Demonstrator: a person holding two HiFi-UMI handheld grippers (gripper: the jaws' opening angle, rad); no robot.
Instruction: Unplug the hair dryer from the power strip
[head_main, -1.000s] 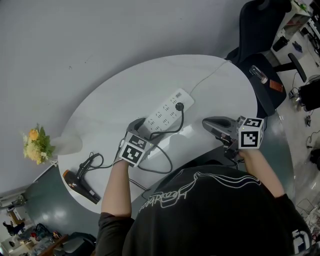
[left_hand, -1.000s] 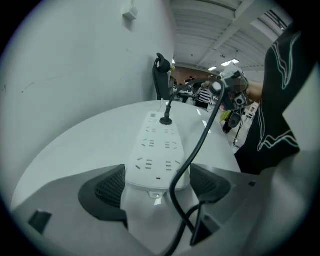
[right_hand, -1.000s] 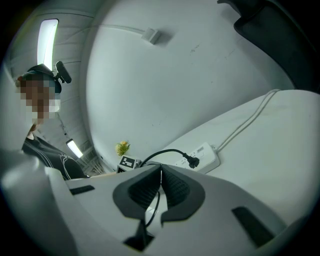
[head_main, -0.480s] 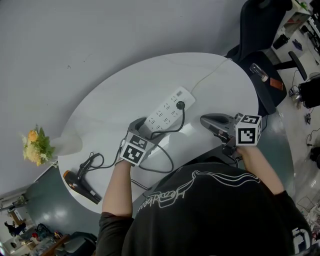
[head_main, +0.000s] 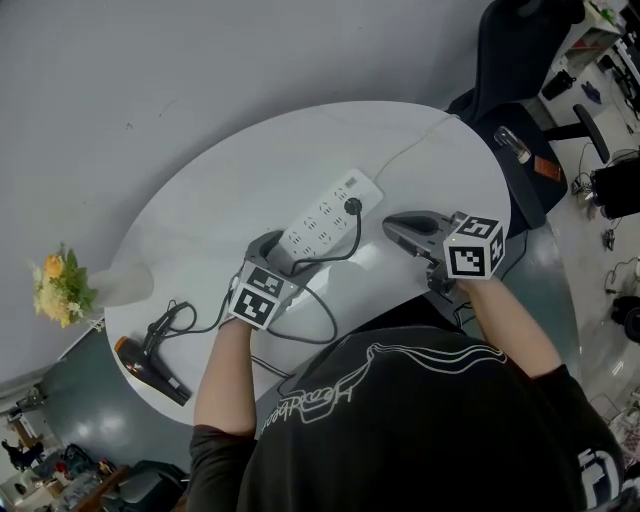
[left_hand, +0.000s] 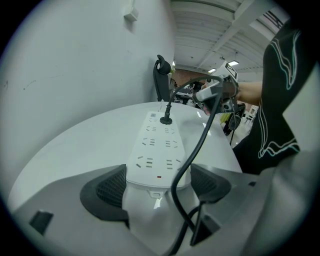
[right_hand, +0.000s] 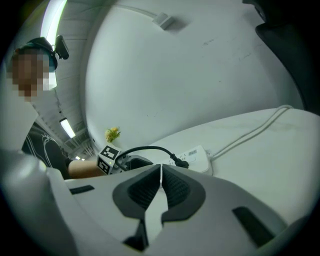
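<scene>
Here, the power strip (head_main: 325, 213) is clamped by the left tongs (head_main: 280, 248); the closed, empty right tongs (head_main: 391, 224) must next be opened around the plug (head_main: 352, 206).

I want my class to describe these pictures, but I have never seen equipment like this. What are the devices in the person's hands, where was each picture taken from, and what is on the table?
There is no robot here: a person holds a two-jaw gripper in each hand. The head view looks down from a camera on the person's head. Each gripper view looks along that gripper's own jaws. On the round white table lie a white power strip with one black plug in it, and a hair dryer near the edge, its black cable leading toward that plug. The left gripper appears to clamp the strip's near end. The right gripper is shut and empty, short of the plug.
</scene>
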